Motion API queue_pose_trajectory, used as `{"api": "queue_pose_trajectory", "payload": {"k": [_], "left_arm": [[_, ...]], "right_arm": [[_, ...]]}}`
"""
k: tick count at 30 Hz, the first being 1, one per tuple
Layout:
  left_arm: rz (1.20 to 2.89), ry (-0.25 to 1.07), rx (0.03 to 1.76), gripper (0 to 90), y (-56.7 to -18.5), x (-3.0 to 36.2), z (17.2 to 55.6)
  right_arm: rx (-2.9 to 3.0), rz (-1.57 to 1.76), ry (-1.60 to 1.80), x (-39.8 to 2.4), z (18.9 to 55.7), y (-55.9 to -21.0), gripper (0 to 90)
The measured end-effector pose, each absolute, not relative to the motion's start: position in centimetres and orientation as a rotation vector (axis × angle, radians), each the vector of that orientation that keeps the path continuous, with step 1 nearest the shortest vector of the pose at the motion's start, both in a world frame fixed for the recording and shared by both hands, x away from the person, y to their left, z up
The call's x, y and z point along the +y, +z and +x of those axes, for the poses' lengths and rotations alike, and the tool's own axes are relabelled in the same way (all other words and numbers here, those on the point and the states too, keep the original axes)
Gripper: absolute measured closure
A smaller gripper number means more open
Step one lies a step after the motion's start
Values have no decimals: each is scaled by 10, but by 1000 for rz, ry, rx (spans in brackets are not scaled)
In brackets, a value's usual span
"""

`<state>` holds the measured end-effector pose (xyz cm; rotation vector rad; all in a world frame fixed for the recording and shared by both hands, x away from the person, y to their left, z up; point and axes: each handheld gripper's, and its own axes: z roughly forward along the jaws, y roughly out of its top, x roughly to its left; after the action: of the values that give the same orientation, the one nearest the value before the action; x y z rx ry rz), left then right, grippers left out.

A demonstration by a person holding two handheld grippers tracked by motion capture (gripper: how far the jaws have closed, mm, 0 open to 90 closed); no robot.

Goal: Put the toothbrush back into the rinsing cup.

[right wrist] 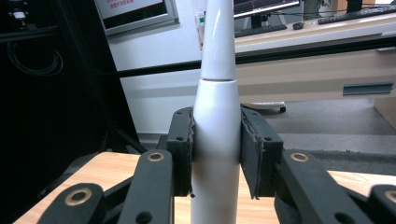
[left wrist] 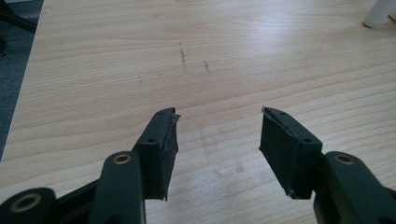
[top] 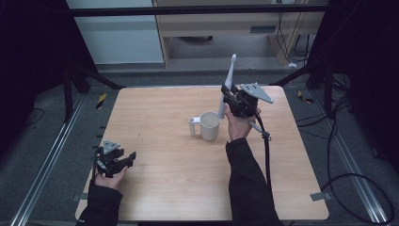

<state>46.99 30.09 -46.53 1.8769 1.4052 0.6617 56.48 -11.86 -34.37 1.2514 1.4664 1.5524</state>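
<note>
1. Right gripper view: the right gripper (right wrist: 215, 154) has both pads pressed against the body of a white electric toothbrush (right wrist: 215, 140), clamped around its thicker handle, the thin neck rising above.
2. In the high view the toothbrush (top: 227, 87) stands tilted, head up, its lower end reaching down at the rim of a white cup (top: 210, 125) with a side handle, mid-table; whether it is inside the cup I cannot tell.
3. The left gripper (left wrist: 217, 140) rests near the table's (top: 164, 188) left edge, jaws apart, bare wood between them.
</note>
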Motion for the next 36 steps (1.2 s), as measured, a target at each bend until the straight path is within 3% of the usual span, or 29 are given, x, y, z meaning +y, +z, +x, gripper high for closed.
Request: {"api": "queue_pose_trajectory", "payload": {"k": [36], "left_arm": [[1875,663,1401,453,-465,301,470]], "right_arm": [[1556,1272,1503,-95,586,-387,672]]}}
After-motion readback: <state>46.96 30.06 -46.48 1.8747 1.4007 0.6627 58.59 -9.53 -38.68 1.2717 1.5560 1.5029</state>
